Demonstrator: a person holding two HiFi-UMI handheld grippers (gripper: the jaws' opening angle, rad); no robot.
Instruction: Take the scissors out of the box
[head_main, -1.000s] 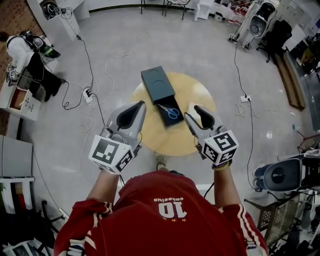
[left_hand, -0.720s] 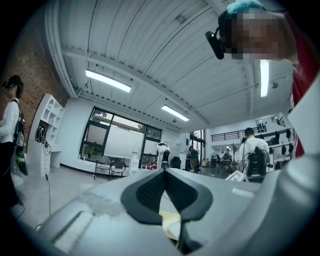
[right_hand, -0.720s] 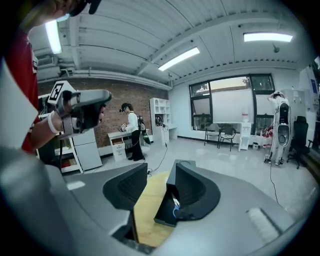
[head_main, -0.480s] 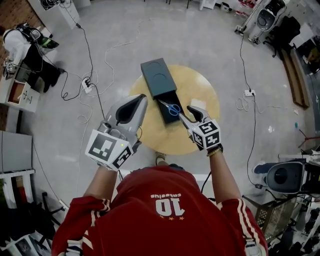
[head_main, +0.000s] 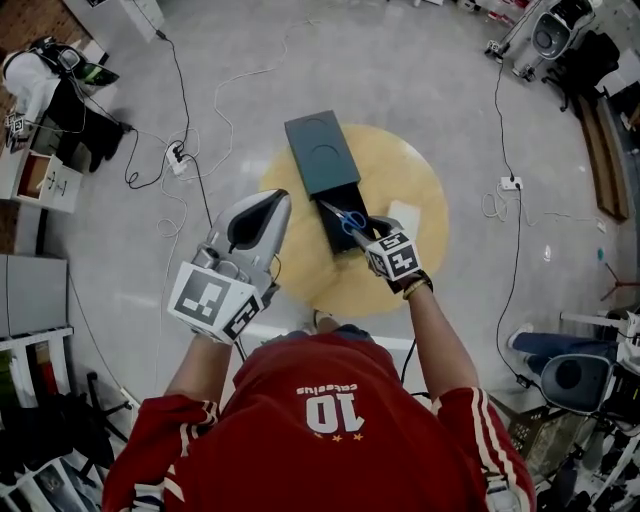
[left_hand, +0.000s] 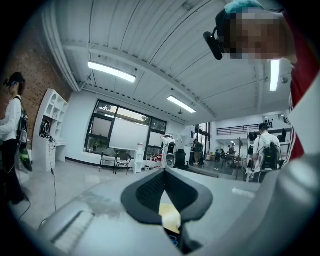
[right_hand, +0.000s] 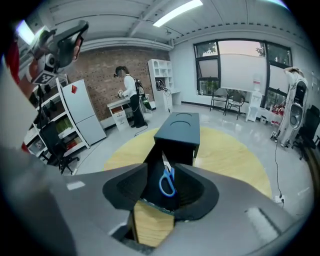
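Note:
A dark box (head_main: 320, 152) lies on the round yellow table (head_main: 415, 180), with its tray (head_main: 337, 235) slid out toward me. Blue-handled scissors (head_main: 349, 220) lie in the tray, blades pointing to the box. My right gripper (head_main: 367, 238) is low over the tray's near end, open, its tips just short of the handles. In the right gripper view the scissors (right_hand: 167, 183) show between the spread jaws of the right gripper (right_hand: 161, 175), untouched. My left gripper (head_main: 274, 202) hangs high at the table's left edge, open and holding nothing. The left gripper (left_hand: 167, 200) faces out across the room.
A small white card (head_main: 406, 212) lies on the table right of the tray. Cables and a power strip (head_main: 176, 156) run over the floor at the left. A person (right_hand: 131, 95) stands at a desk by shelves. Machines (head_main: 556, 30) stand at the far right.
My right gripper has dropped and moved forward to the tray's near end, close to the scissors' handles. The left gripper has stayed raised at the left.

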